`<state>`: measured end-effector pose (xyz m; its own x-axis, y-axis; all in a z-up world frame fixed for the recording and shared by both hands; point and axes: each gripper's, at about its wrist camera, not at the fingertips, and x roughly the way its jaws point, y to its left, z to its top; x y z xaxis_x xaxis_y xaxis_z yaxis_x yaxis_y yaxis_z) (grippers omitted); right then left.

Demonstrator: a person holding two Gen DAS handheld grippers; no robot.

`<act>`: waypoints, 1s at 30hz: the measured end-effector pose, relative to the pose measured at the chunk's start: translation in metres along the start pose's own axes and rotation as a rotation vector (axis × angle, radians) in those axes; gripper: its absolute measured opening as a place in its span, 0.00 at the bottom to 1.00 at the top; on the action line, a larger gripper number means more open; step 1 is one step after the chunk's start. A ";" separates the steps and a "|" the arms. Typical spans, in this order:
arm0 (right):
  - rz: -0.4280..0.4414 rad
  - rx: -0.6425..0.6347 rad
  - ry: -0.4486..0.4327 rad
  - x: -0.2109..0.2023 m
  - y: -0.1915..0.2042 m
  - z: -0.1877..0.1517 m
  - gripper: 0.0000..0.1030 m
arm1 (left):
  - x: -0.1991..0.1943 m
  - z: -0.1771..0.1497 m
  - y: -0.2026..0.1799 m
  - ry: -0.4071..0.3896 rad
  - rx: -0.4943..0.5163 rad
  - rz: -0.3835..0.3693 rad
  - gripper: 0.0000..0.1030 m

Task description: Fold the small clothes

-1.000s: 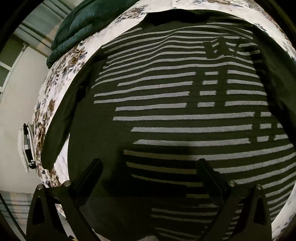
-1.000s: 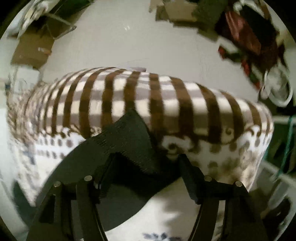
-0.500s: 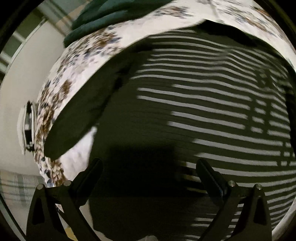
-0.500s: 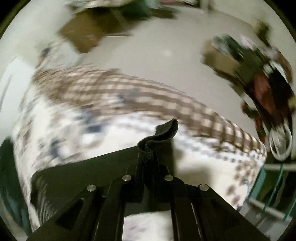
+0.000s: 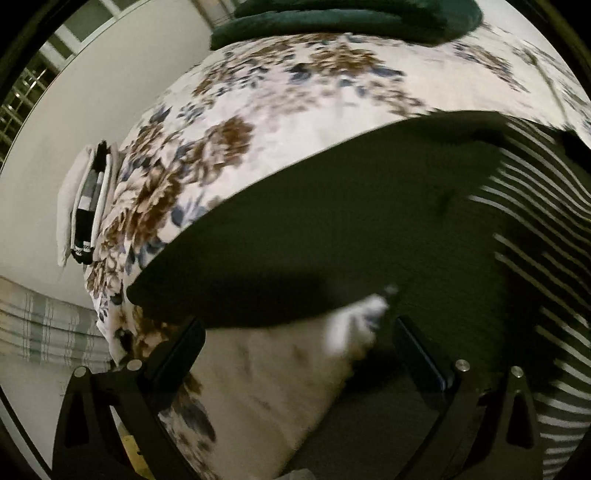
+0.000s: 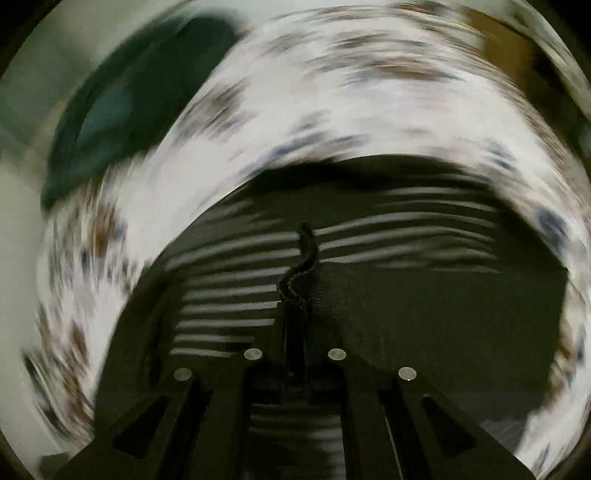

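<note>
A dark knit sweater with white stripes (image 5: 535, 229) lies spread on a floral bedsheet (image 5: 295, 92). Its plain dark left sleeve (image 5: 295, 243) stretches across the left wrist view. My left gripper (image 5: 295, 343) is open and empty, just above the sleeve's near edge and the sheet. In the blurred right wrist view my right gripper (image 6: 295, 314) is shut on a pinched dark sleeve edge (image 6: 304, 254), held over the striped sweater body (image 6: 229, 291).
A dark green blanket (image 5: 351, 18) lies at the bed's far end; it also shows in the right wrist view (image 6: 122, 110). The bed edge (image 5: 107, 280) drops off at the left beside folded items (image 5: 86, 206) and a plaid cloth (image 5: 44, 325) on the floor.
My left gripper has swung left from the striped body to the left sleeve. My right gripper closed on the other sleeve and carried it over the sweater body.
</note>
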<state>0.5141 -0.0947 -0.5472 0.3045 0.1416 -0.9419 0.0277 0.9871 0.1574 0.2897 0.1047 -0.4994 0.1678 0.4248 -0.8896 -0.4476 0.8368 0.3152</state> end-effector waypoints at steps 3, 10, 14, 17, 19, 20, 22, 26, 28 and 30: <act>-0.017 -0.148 0.031 0.039 0.084 -0.008 0.06 | 0.015 0.005 0.017 0.000 -0.015 0.010 1.00; -0.031 -0.245 0.108 0.087 0.165 -0.018 0.06 | 0.043 0.014 0.044 0.031 -0.055 0.006 1.00; 0.089 -0.168 0.209 0.086 0.148 -0.015 0.22 | 0.048 0.018 0.060 0.035 -0.073 -0.006 1.00; 0.219 -0.045 0.230 0.050 0.094 -0.019 0.59 | 0.044 0.016 0.077 0.029 -0.082 -0.025 1.00; 0.209 -0.009 0.212 0.028 0.062 -0.028 0.64 | 0.042 0.012 0.092 0.036 -0.093 -0.036 1.00; 0.188 0.018 0.202 0.013 0.037 -0.037 0.65 | 0.042 0.009 0.101 0.045 -0.104 -0.038 1.00; 0.142 0.064 0.200 -0.004 -0.001 -0.052 0.68 | 0.042 0.004 0.119 0.067 -0.130 -0.040 1.00; 0.052 0.131 0.217 -0.021 -0.058 -0.085 0.70 | 0.051 -0.010 0.164 0.137 -0.239 -0.089 1.00; 0.026 0.156 0.227 -0.021 -0.078 -0.096 0.72 | 0.057 -0.020 0.182 0.162 -0.304 -0.106 1.00; -0.005 0.168 0.252 -0.013 -0.088 -0.107 0.72 | 0.065 -0.030 0.200 0.193 -0.371 -0.117 1.00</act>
<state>0.4057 -0.1757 -0.5801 0.0584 0.1717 -0.9834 0.1924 0.9647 0.1798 0.1843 0.2895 -0.5041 0.0849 0.2323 -0.9689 -0.7265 0.6799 0.0994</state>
